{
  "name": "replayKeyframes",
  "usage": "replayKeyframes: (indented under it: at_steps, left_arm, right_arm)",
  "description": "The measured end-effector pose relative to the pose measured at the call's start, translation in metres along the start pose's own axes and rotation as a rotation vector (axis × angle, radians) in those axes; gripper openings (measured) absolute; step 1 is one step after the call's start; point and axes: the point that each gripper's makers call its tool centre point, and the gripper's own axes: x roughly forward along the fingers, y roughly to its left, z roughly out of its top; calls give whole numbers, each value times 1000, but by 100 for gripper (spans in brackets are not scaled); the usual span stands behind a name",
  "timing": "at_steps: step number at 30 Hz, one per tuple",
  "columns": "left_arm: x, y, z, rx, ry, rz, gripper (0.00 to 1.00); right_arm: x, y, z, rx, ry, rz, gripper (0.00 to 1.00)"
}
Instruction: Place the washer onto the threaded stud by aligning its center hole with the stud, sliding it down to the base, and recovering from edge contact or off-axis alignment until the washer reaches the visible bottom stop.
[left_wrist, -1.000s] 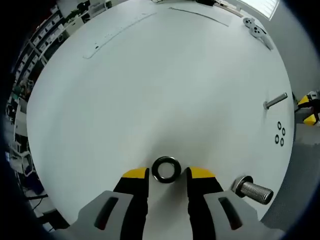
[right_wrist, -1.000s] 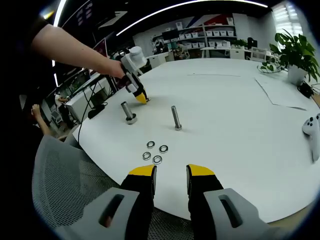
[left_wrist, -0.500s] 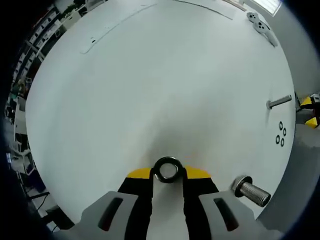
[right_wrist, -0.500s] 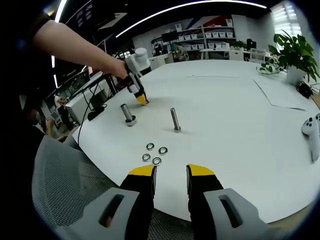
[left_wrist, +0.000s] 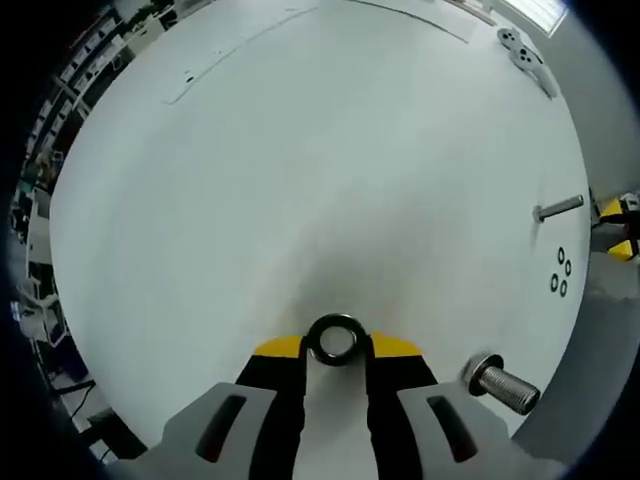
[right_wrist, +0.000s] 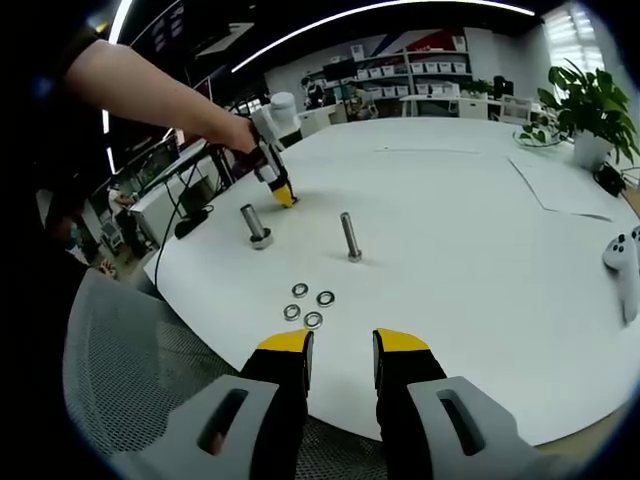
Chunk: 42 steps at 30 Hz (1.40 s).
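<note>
Our left gripper (left_wrist: 335, 347) has its jaws clamped on the washer (left_wrist: 334, 339) near the tabletop (left_wrist: 330, 150) edge, just beside the threaded stud (left_wrist: 497, 381). Our right gripper (right_wrist: 344, 343) hangs with jaws apart over that edge, near four spare washers (right_wrist: 307, 307).

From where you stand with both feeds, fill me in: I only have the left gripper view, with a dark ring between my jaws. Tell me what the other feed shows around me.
Observer: In the right gripper view, your left gripper is low at the table, near its edge, beside the thick stud.
Operator: State whether that stud stands upright.
Observer: It does, on its wide base, and so does the thin stud further in.
Operator: Report the spare washers.
Observer: Four spare washers lie clustered flat, between the thin stud and the right gripper.
Operator: Give me the right gripper's state.
Observer: Jaws parted, nothing between them, at the table's near edge.
</note>
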Motion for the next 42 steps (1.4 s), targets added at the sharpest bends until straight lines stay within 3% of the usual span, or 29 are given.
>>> replayKeyframes:
  at_steps: [9,20,33,42]
  left_arm:
    - [-1,-4,0,48,13,31,19]
    - [-6,-10,-7,85,18,19,18]
    - [-42,-24,-9,119,-33,-15,18]
    - [-72,-46,-14,195,-59,-37,19]
  right_arm:
    - [-1,0,2,-1,-10,0,27]
    - [-1,0,3,-1,-16,0,27]
    - [-1,0,3,-4,-13,2,27]
    - [0,0,2,-2,-9,2,27]
